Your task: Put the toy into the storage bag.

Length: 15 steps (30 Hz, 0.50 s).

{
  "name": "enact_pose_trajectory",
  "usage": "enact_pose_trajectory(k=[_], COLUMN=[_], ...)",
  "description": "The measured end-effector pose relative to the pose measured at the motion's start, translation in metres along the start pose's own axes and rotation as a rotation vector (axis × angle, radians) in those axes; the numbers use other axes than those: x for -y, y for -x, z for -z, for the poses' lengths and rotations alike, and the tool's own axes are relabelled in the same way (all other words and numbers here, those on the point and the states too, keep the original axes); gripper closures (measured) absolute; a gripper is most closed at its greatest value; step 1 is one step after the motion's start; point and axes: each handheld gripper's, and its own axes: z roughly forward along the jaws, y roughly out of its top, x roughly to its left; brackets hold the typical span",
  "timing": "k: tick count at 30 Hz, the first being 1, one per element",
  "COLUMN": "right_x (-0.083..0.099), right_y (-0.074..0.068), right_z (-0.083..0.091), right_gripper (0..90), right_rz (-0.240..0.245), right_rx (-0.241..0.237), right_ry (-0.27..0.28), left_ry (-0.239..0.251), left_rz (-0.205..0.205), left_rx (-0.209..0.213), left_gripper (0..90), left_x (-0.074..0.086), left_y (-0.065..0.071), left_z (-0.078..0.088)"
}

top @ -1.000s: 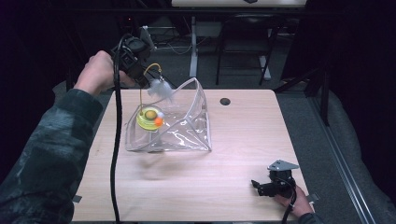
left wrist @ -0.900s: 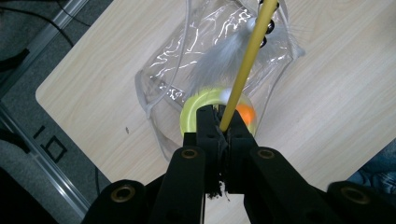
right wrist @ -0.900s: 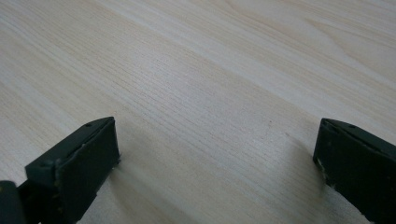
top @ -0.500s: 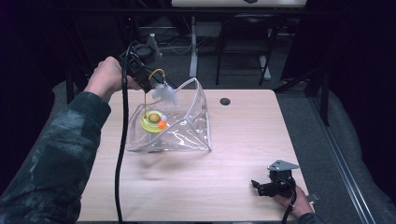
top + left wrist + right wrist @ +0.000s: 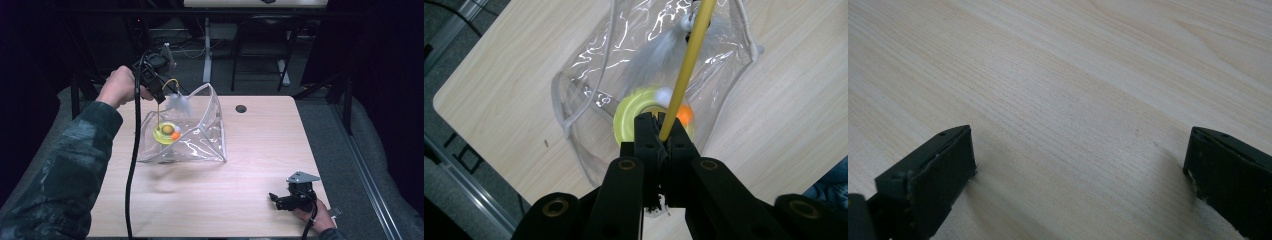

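Left gripper (image 5: 663, 131) holds a yellow stick (image 5: 684, 70) over a clear bag (image 5: 200, 135) on the table (image 5: 260, 150).
Its jaws are pinched on the stick's lower end, and a grey feather tuft (image 5: 651, 57) sits near the far end; inside the bag lies a yellow ring (image 5: 164, 133) with an orange ball (image 5: 175, 135) and a white ball (image 5: 664, 95); the right gripper (image 5: 1078, 165) rests at the table's near right corner, jaws spread wide over bare wood.

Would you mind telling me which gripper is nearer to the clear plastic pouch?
Left. The left gripper hangs just above the clear plastic pouch, jaws shut on a yellow wand. The right gripper rests far off, open, at the table's near right corner.
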Motion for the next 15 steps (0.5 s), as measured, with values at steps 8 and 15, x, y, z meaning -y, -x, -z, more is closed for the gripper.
enact_pose_trajectory(k=[8,15], right_x=[0.0,0.0], right_y=[0.0,0.0], right_z=[0.0,0.0], right_gripper=[0.0,0.0], right_rz=[0.0,0.0], right_rx=[0.0,0.0], right_ry=[0.0,0.0], left_ry=[-0.012,0.0], left_rz=[-0.009,-0.004], left_rx=[0.012,0.01], left_gripper=[87.9,87.9], left_x=[-0.003,-0.003], left_y=[0.001,-0.001], left_z=[-0.012,-0.023])
